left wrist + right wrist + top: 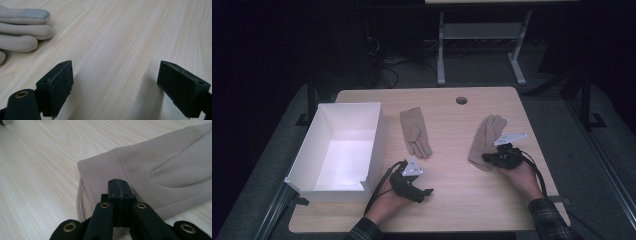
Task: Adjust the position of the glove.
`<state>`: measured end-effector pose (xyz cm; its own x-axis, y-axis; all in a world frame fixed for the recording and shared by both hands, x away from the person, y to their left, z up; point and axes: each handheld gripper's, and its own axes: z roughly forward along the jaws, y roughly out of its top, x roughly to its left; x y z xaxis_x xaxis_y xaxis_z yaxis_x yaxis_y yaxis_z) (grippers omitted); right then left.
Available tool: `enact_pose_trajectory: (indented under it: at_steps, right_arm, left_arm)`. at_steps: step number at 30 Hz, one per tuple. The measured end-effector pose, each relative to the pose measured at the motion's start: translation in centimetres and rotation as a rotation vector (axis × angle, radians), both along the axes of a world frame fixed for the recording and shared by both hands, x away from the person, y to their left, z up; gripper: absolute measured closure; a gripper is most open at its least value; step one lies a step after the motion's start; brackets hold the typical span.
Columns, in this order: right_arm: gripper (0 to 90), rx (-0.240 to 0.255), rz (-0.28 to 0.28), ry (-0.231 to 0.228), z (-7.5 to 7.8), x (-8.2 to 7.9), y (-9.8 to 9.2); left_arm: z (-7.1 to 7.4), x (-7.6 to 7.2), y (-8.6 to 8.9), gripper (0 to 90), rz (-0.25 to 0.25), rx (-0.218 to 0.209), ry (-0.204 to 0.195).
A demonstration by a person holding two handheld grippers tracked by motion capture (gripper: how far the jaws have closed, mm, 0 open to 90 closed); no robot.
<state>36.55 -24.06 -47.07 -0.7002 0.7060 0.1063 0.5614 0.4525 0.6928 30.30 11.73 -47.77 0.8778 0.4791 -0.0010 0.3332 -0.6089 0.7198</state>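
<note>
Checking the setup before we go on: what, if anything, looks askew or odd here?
Nothing stands out. Both gloves lie flat on the table, and the white box sits upright at its left edge.

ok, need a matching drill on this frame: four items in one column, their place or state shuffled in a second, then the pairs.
Items:
1. white open-topped cardboard box
2. beige fabric glove near the table's middle
3. left hand-held gripper
4. right hand-held gripper

Place or state:
A. jaws shut, at the cuff of the second beige fabric glove
B. at the left edge of the light wooden table
C. jaws wide open above bare wood
D. lying flat, fingers toward the person

Pairs: 1-B, 2-D, 3-C, 4-A
</note>
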Motion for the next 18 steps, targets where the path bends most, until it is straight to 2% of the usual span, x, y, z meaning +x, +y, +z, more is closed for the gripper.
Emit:
enact_pose_trajectory:
  at_steps: [5,18]
  right_arm:
    - [90.0,-0.026,0.022,0.009,0.2,-0.5,-0.1]
    - [90.0,-0.046,0.076,0.028,0.5,-2.6,0.2]
  left_arm:
    - [0.0,0.0,0.0,12.9,0.000,0.001,0.000]
    - [0.0,0.0,0.0,12.9,0.018,-0.002,-0.002]
